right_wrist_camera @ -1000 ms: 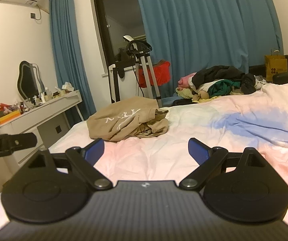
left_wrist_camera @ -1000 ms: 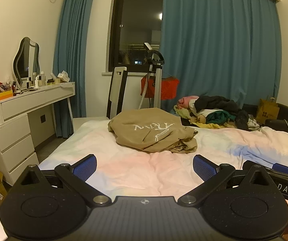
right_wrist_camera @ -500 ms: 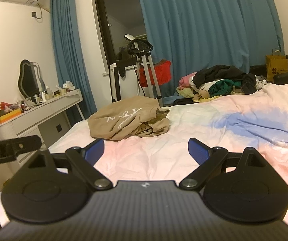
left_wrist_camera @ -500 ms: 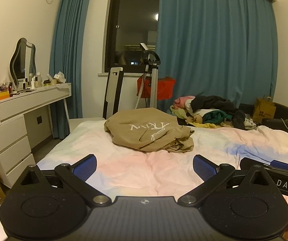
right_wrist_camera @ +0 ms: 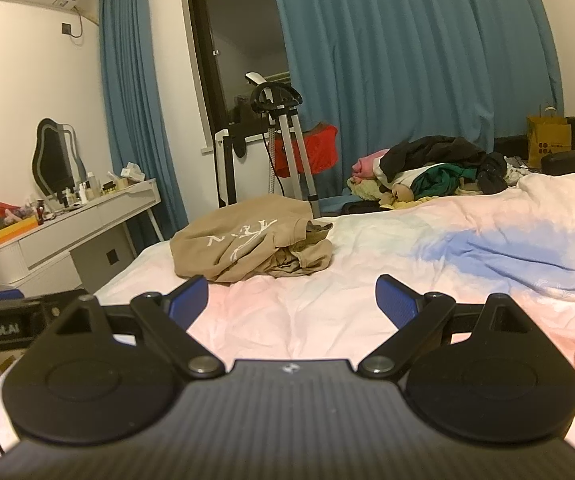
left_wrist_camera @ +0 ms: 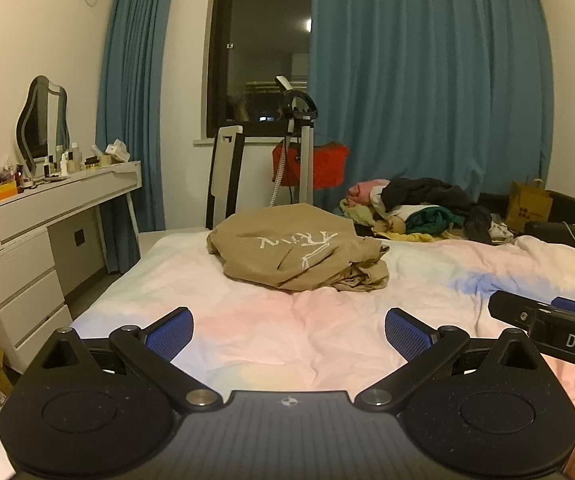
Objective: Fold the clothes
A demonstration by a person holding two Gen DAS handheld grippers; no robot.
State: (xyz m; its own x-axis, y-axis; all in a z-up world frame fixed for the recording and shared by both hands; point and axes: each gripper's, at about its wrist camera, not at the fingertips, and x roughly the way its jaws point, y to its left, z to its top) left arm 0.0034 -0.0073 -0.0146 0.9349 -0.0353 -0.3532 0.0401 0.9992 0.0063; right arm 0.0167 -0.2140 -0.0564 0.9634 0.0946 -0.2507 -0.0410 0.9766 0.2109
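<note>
Two grippers were mine, and both had their jaws spread wide with nothing between the blue pads. My left gripper (left_wrist_camera: 289, 330) and my right gripper (right_wrist_camera: 292, 302) hung low over the pastel bed cover (left_wrist_camera: 279, 332), side by side, and neither touched any cloth. Taking the tan shirt (left_wrist_camera: 299, 254) as landmark: it lay crumpled in a heap on the bed, ahead of both grippers and well apart from them, with white lettering on top. Behind the shirt stood a white chair (left_wrist_camera: 225, 176) and a garment steamer (left_wrist_camera: 297, 140). To the right of the shirt, further back, was a pile of mixed clothes (left_wrist_camera: 419, 210). To its left stood a white dresser (left_wrist_camera: 43, 216).
</note>
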